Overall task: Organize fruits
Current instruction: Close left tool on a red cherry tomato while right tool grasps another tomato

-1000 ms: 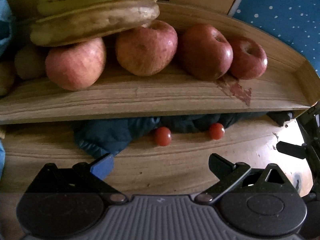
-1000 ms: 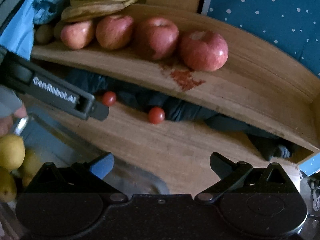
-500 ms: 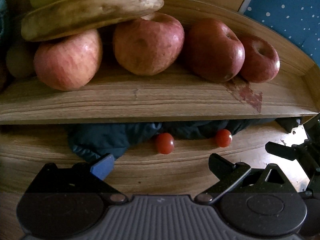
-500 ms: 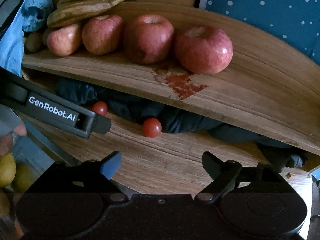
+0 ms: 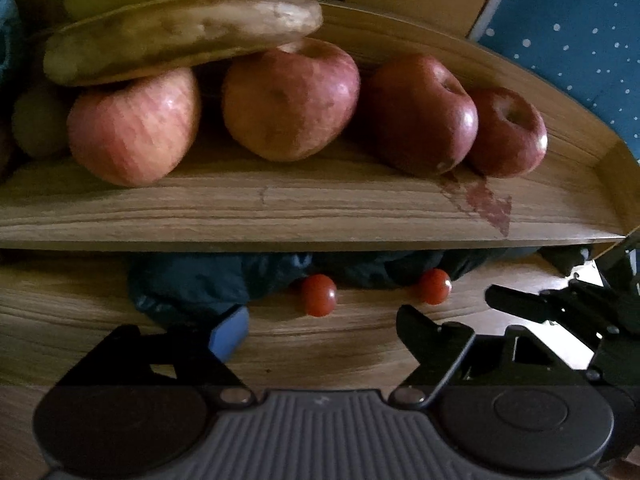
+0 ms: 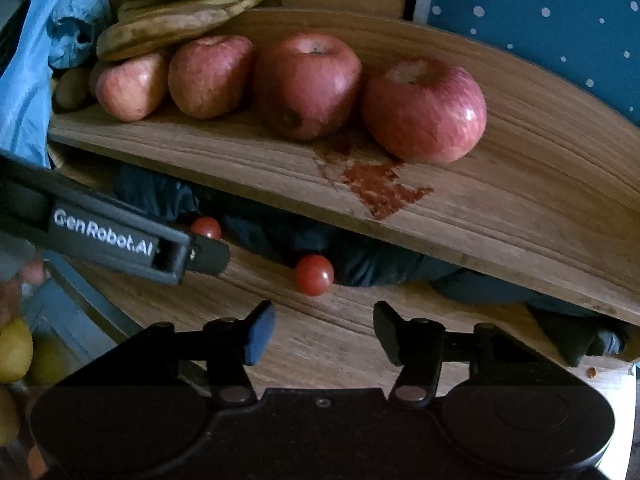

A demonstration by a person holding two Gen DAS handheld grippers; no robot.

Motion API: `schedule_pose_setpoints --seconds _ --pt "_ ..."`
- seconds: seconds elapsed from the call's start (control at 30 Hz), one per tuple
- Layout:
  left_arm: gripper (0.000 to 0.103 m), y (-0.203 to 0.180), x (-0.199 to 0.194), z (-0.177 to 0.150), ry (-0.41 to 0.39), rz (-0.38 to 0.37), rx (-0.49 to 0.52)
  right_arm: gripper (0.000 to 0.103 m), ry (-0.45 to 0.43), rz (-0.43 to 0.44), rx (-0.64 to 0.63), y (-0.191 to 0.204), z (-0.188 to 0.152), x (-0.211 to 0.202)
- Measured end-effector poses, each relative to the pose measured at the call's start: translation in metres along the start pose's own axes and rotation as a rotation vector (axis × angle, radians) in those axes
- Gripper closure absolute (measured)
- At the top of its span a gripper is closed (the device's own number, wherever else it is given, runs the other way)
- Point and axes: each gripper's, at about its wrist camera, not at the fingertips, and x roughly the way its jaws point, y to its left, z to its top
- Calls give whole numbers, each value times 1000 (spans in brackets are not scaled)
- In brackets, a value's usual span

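**Apples and bananas shelved, two cherry tomatoes not yet picked up**

While the upper wooden shelf (image 6: 520, 208) already carries a tidy row of four red apples (image 6: 424, 110) with a bunch of bananas (image 5: 180, 40) stacked over its far-left end, two cherry tomatoes lie loose on the table (image 5: 60, 320) below, at the edge of a dark blue cloth (image 5: 192, 280) tucked under the shelf. That, to my eye, is the part left to do.

Each hand-held tool lines up on one of them. From the left wrist view, the left gripper (image 5: 320, 332) hovers just short of the nearer tomato (image 5: 318, 295), its jaws spread but narrowing, with nothing between them. The right gripper (image 6: 324, 330) points at the other tomato (image 6: 314, 275), jaws also drawing together and clear of the fruit, which sits just beyond the tips. Neither tool holds anything.

At the lower left of the right wrist view some yellow fruit (image 6: 14, 350) shows in a container, too dim to name; whether it needs sorting I cannot tell.
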Motion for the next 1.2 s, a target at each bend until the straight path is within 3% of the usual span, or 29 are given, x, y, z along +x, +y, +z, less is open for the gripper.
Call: schedule_pose_setpoints --seconds 0.3,0.47,1.0,1.2 --pt "29 -3 3 -2 1 -12 -10 53 0 15 -10 0 3 3" --pt "43 1 12 7 19 -15 0 58 0 27 -10 -2 7 9" --pt "54 0 33 17 15 -1 6 65 6 44 -13 -1 22 34" --pt "65 -5 32 19 11 -1 9 69 9 44 -4 -2 26 36"
